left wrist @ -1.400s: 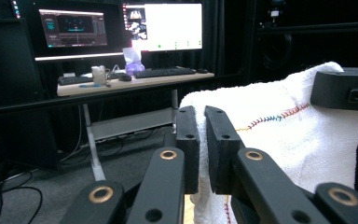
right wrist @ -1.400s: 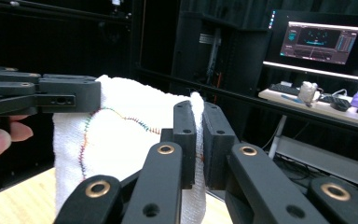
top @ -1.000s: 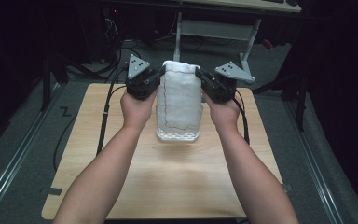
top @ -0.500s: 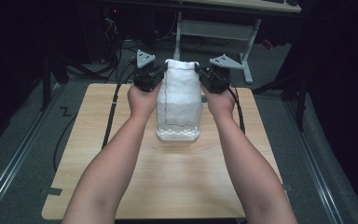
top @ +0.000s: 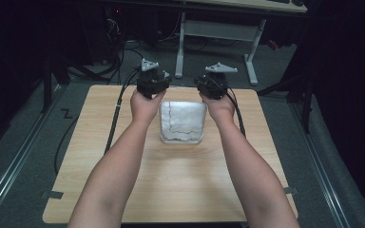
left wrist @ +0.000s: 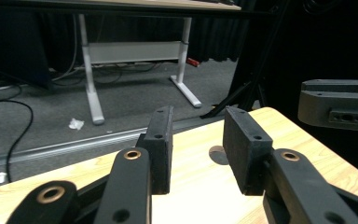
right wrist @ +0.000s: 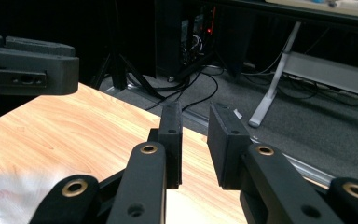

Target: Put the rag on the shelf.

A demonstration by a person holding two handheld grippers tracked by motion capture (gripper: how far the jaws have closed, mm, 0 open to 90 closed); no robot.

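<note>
Worktop (top: pixel 180 190): pale wood, bare at the near edge; the person's forearms come in from six o'clock.
White bag (top: pixel 182 122): lies flat near the worktop's middle, toward twelve o'clock, between the two hands.
Bag's axis: roughly squarish, so no long axis stands out; which end is the mouth I cannot tell. A dark line runs across its face.
Handling: looks like soft, light cloth or plastic film that should sag and crumple; probably best pinched at an edge or corner, one side per gripper.
Left gripper (left wrist: pixel 196 151): jaws apart, nothing between them, just past the bag's ten o'clock corner.
Right gripper (right wrist: pixel 195 142): jaws apart and empty, just past the two o'clock corner.
Far side: a desk frame (top: pixel 216 31) and cables on the floor.
</note>
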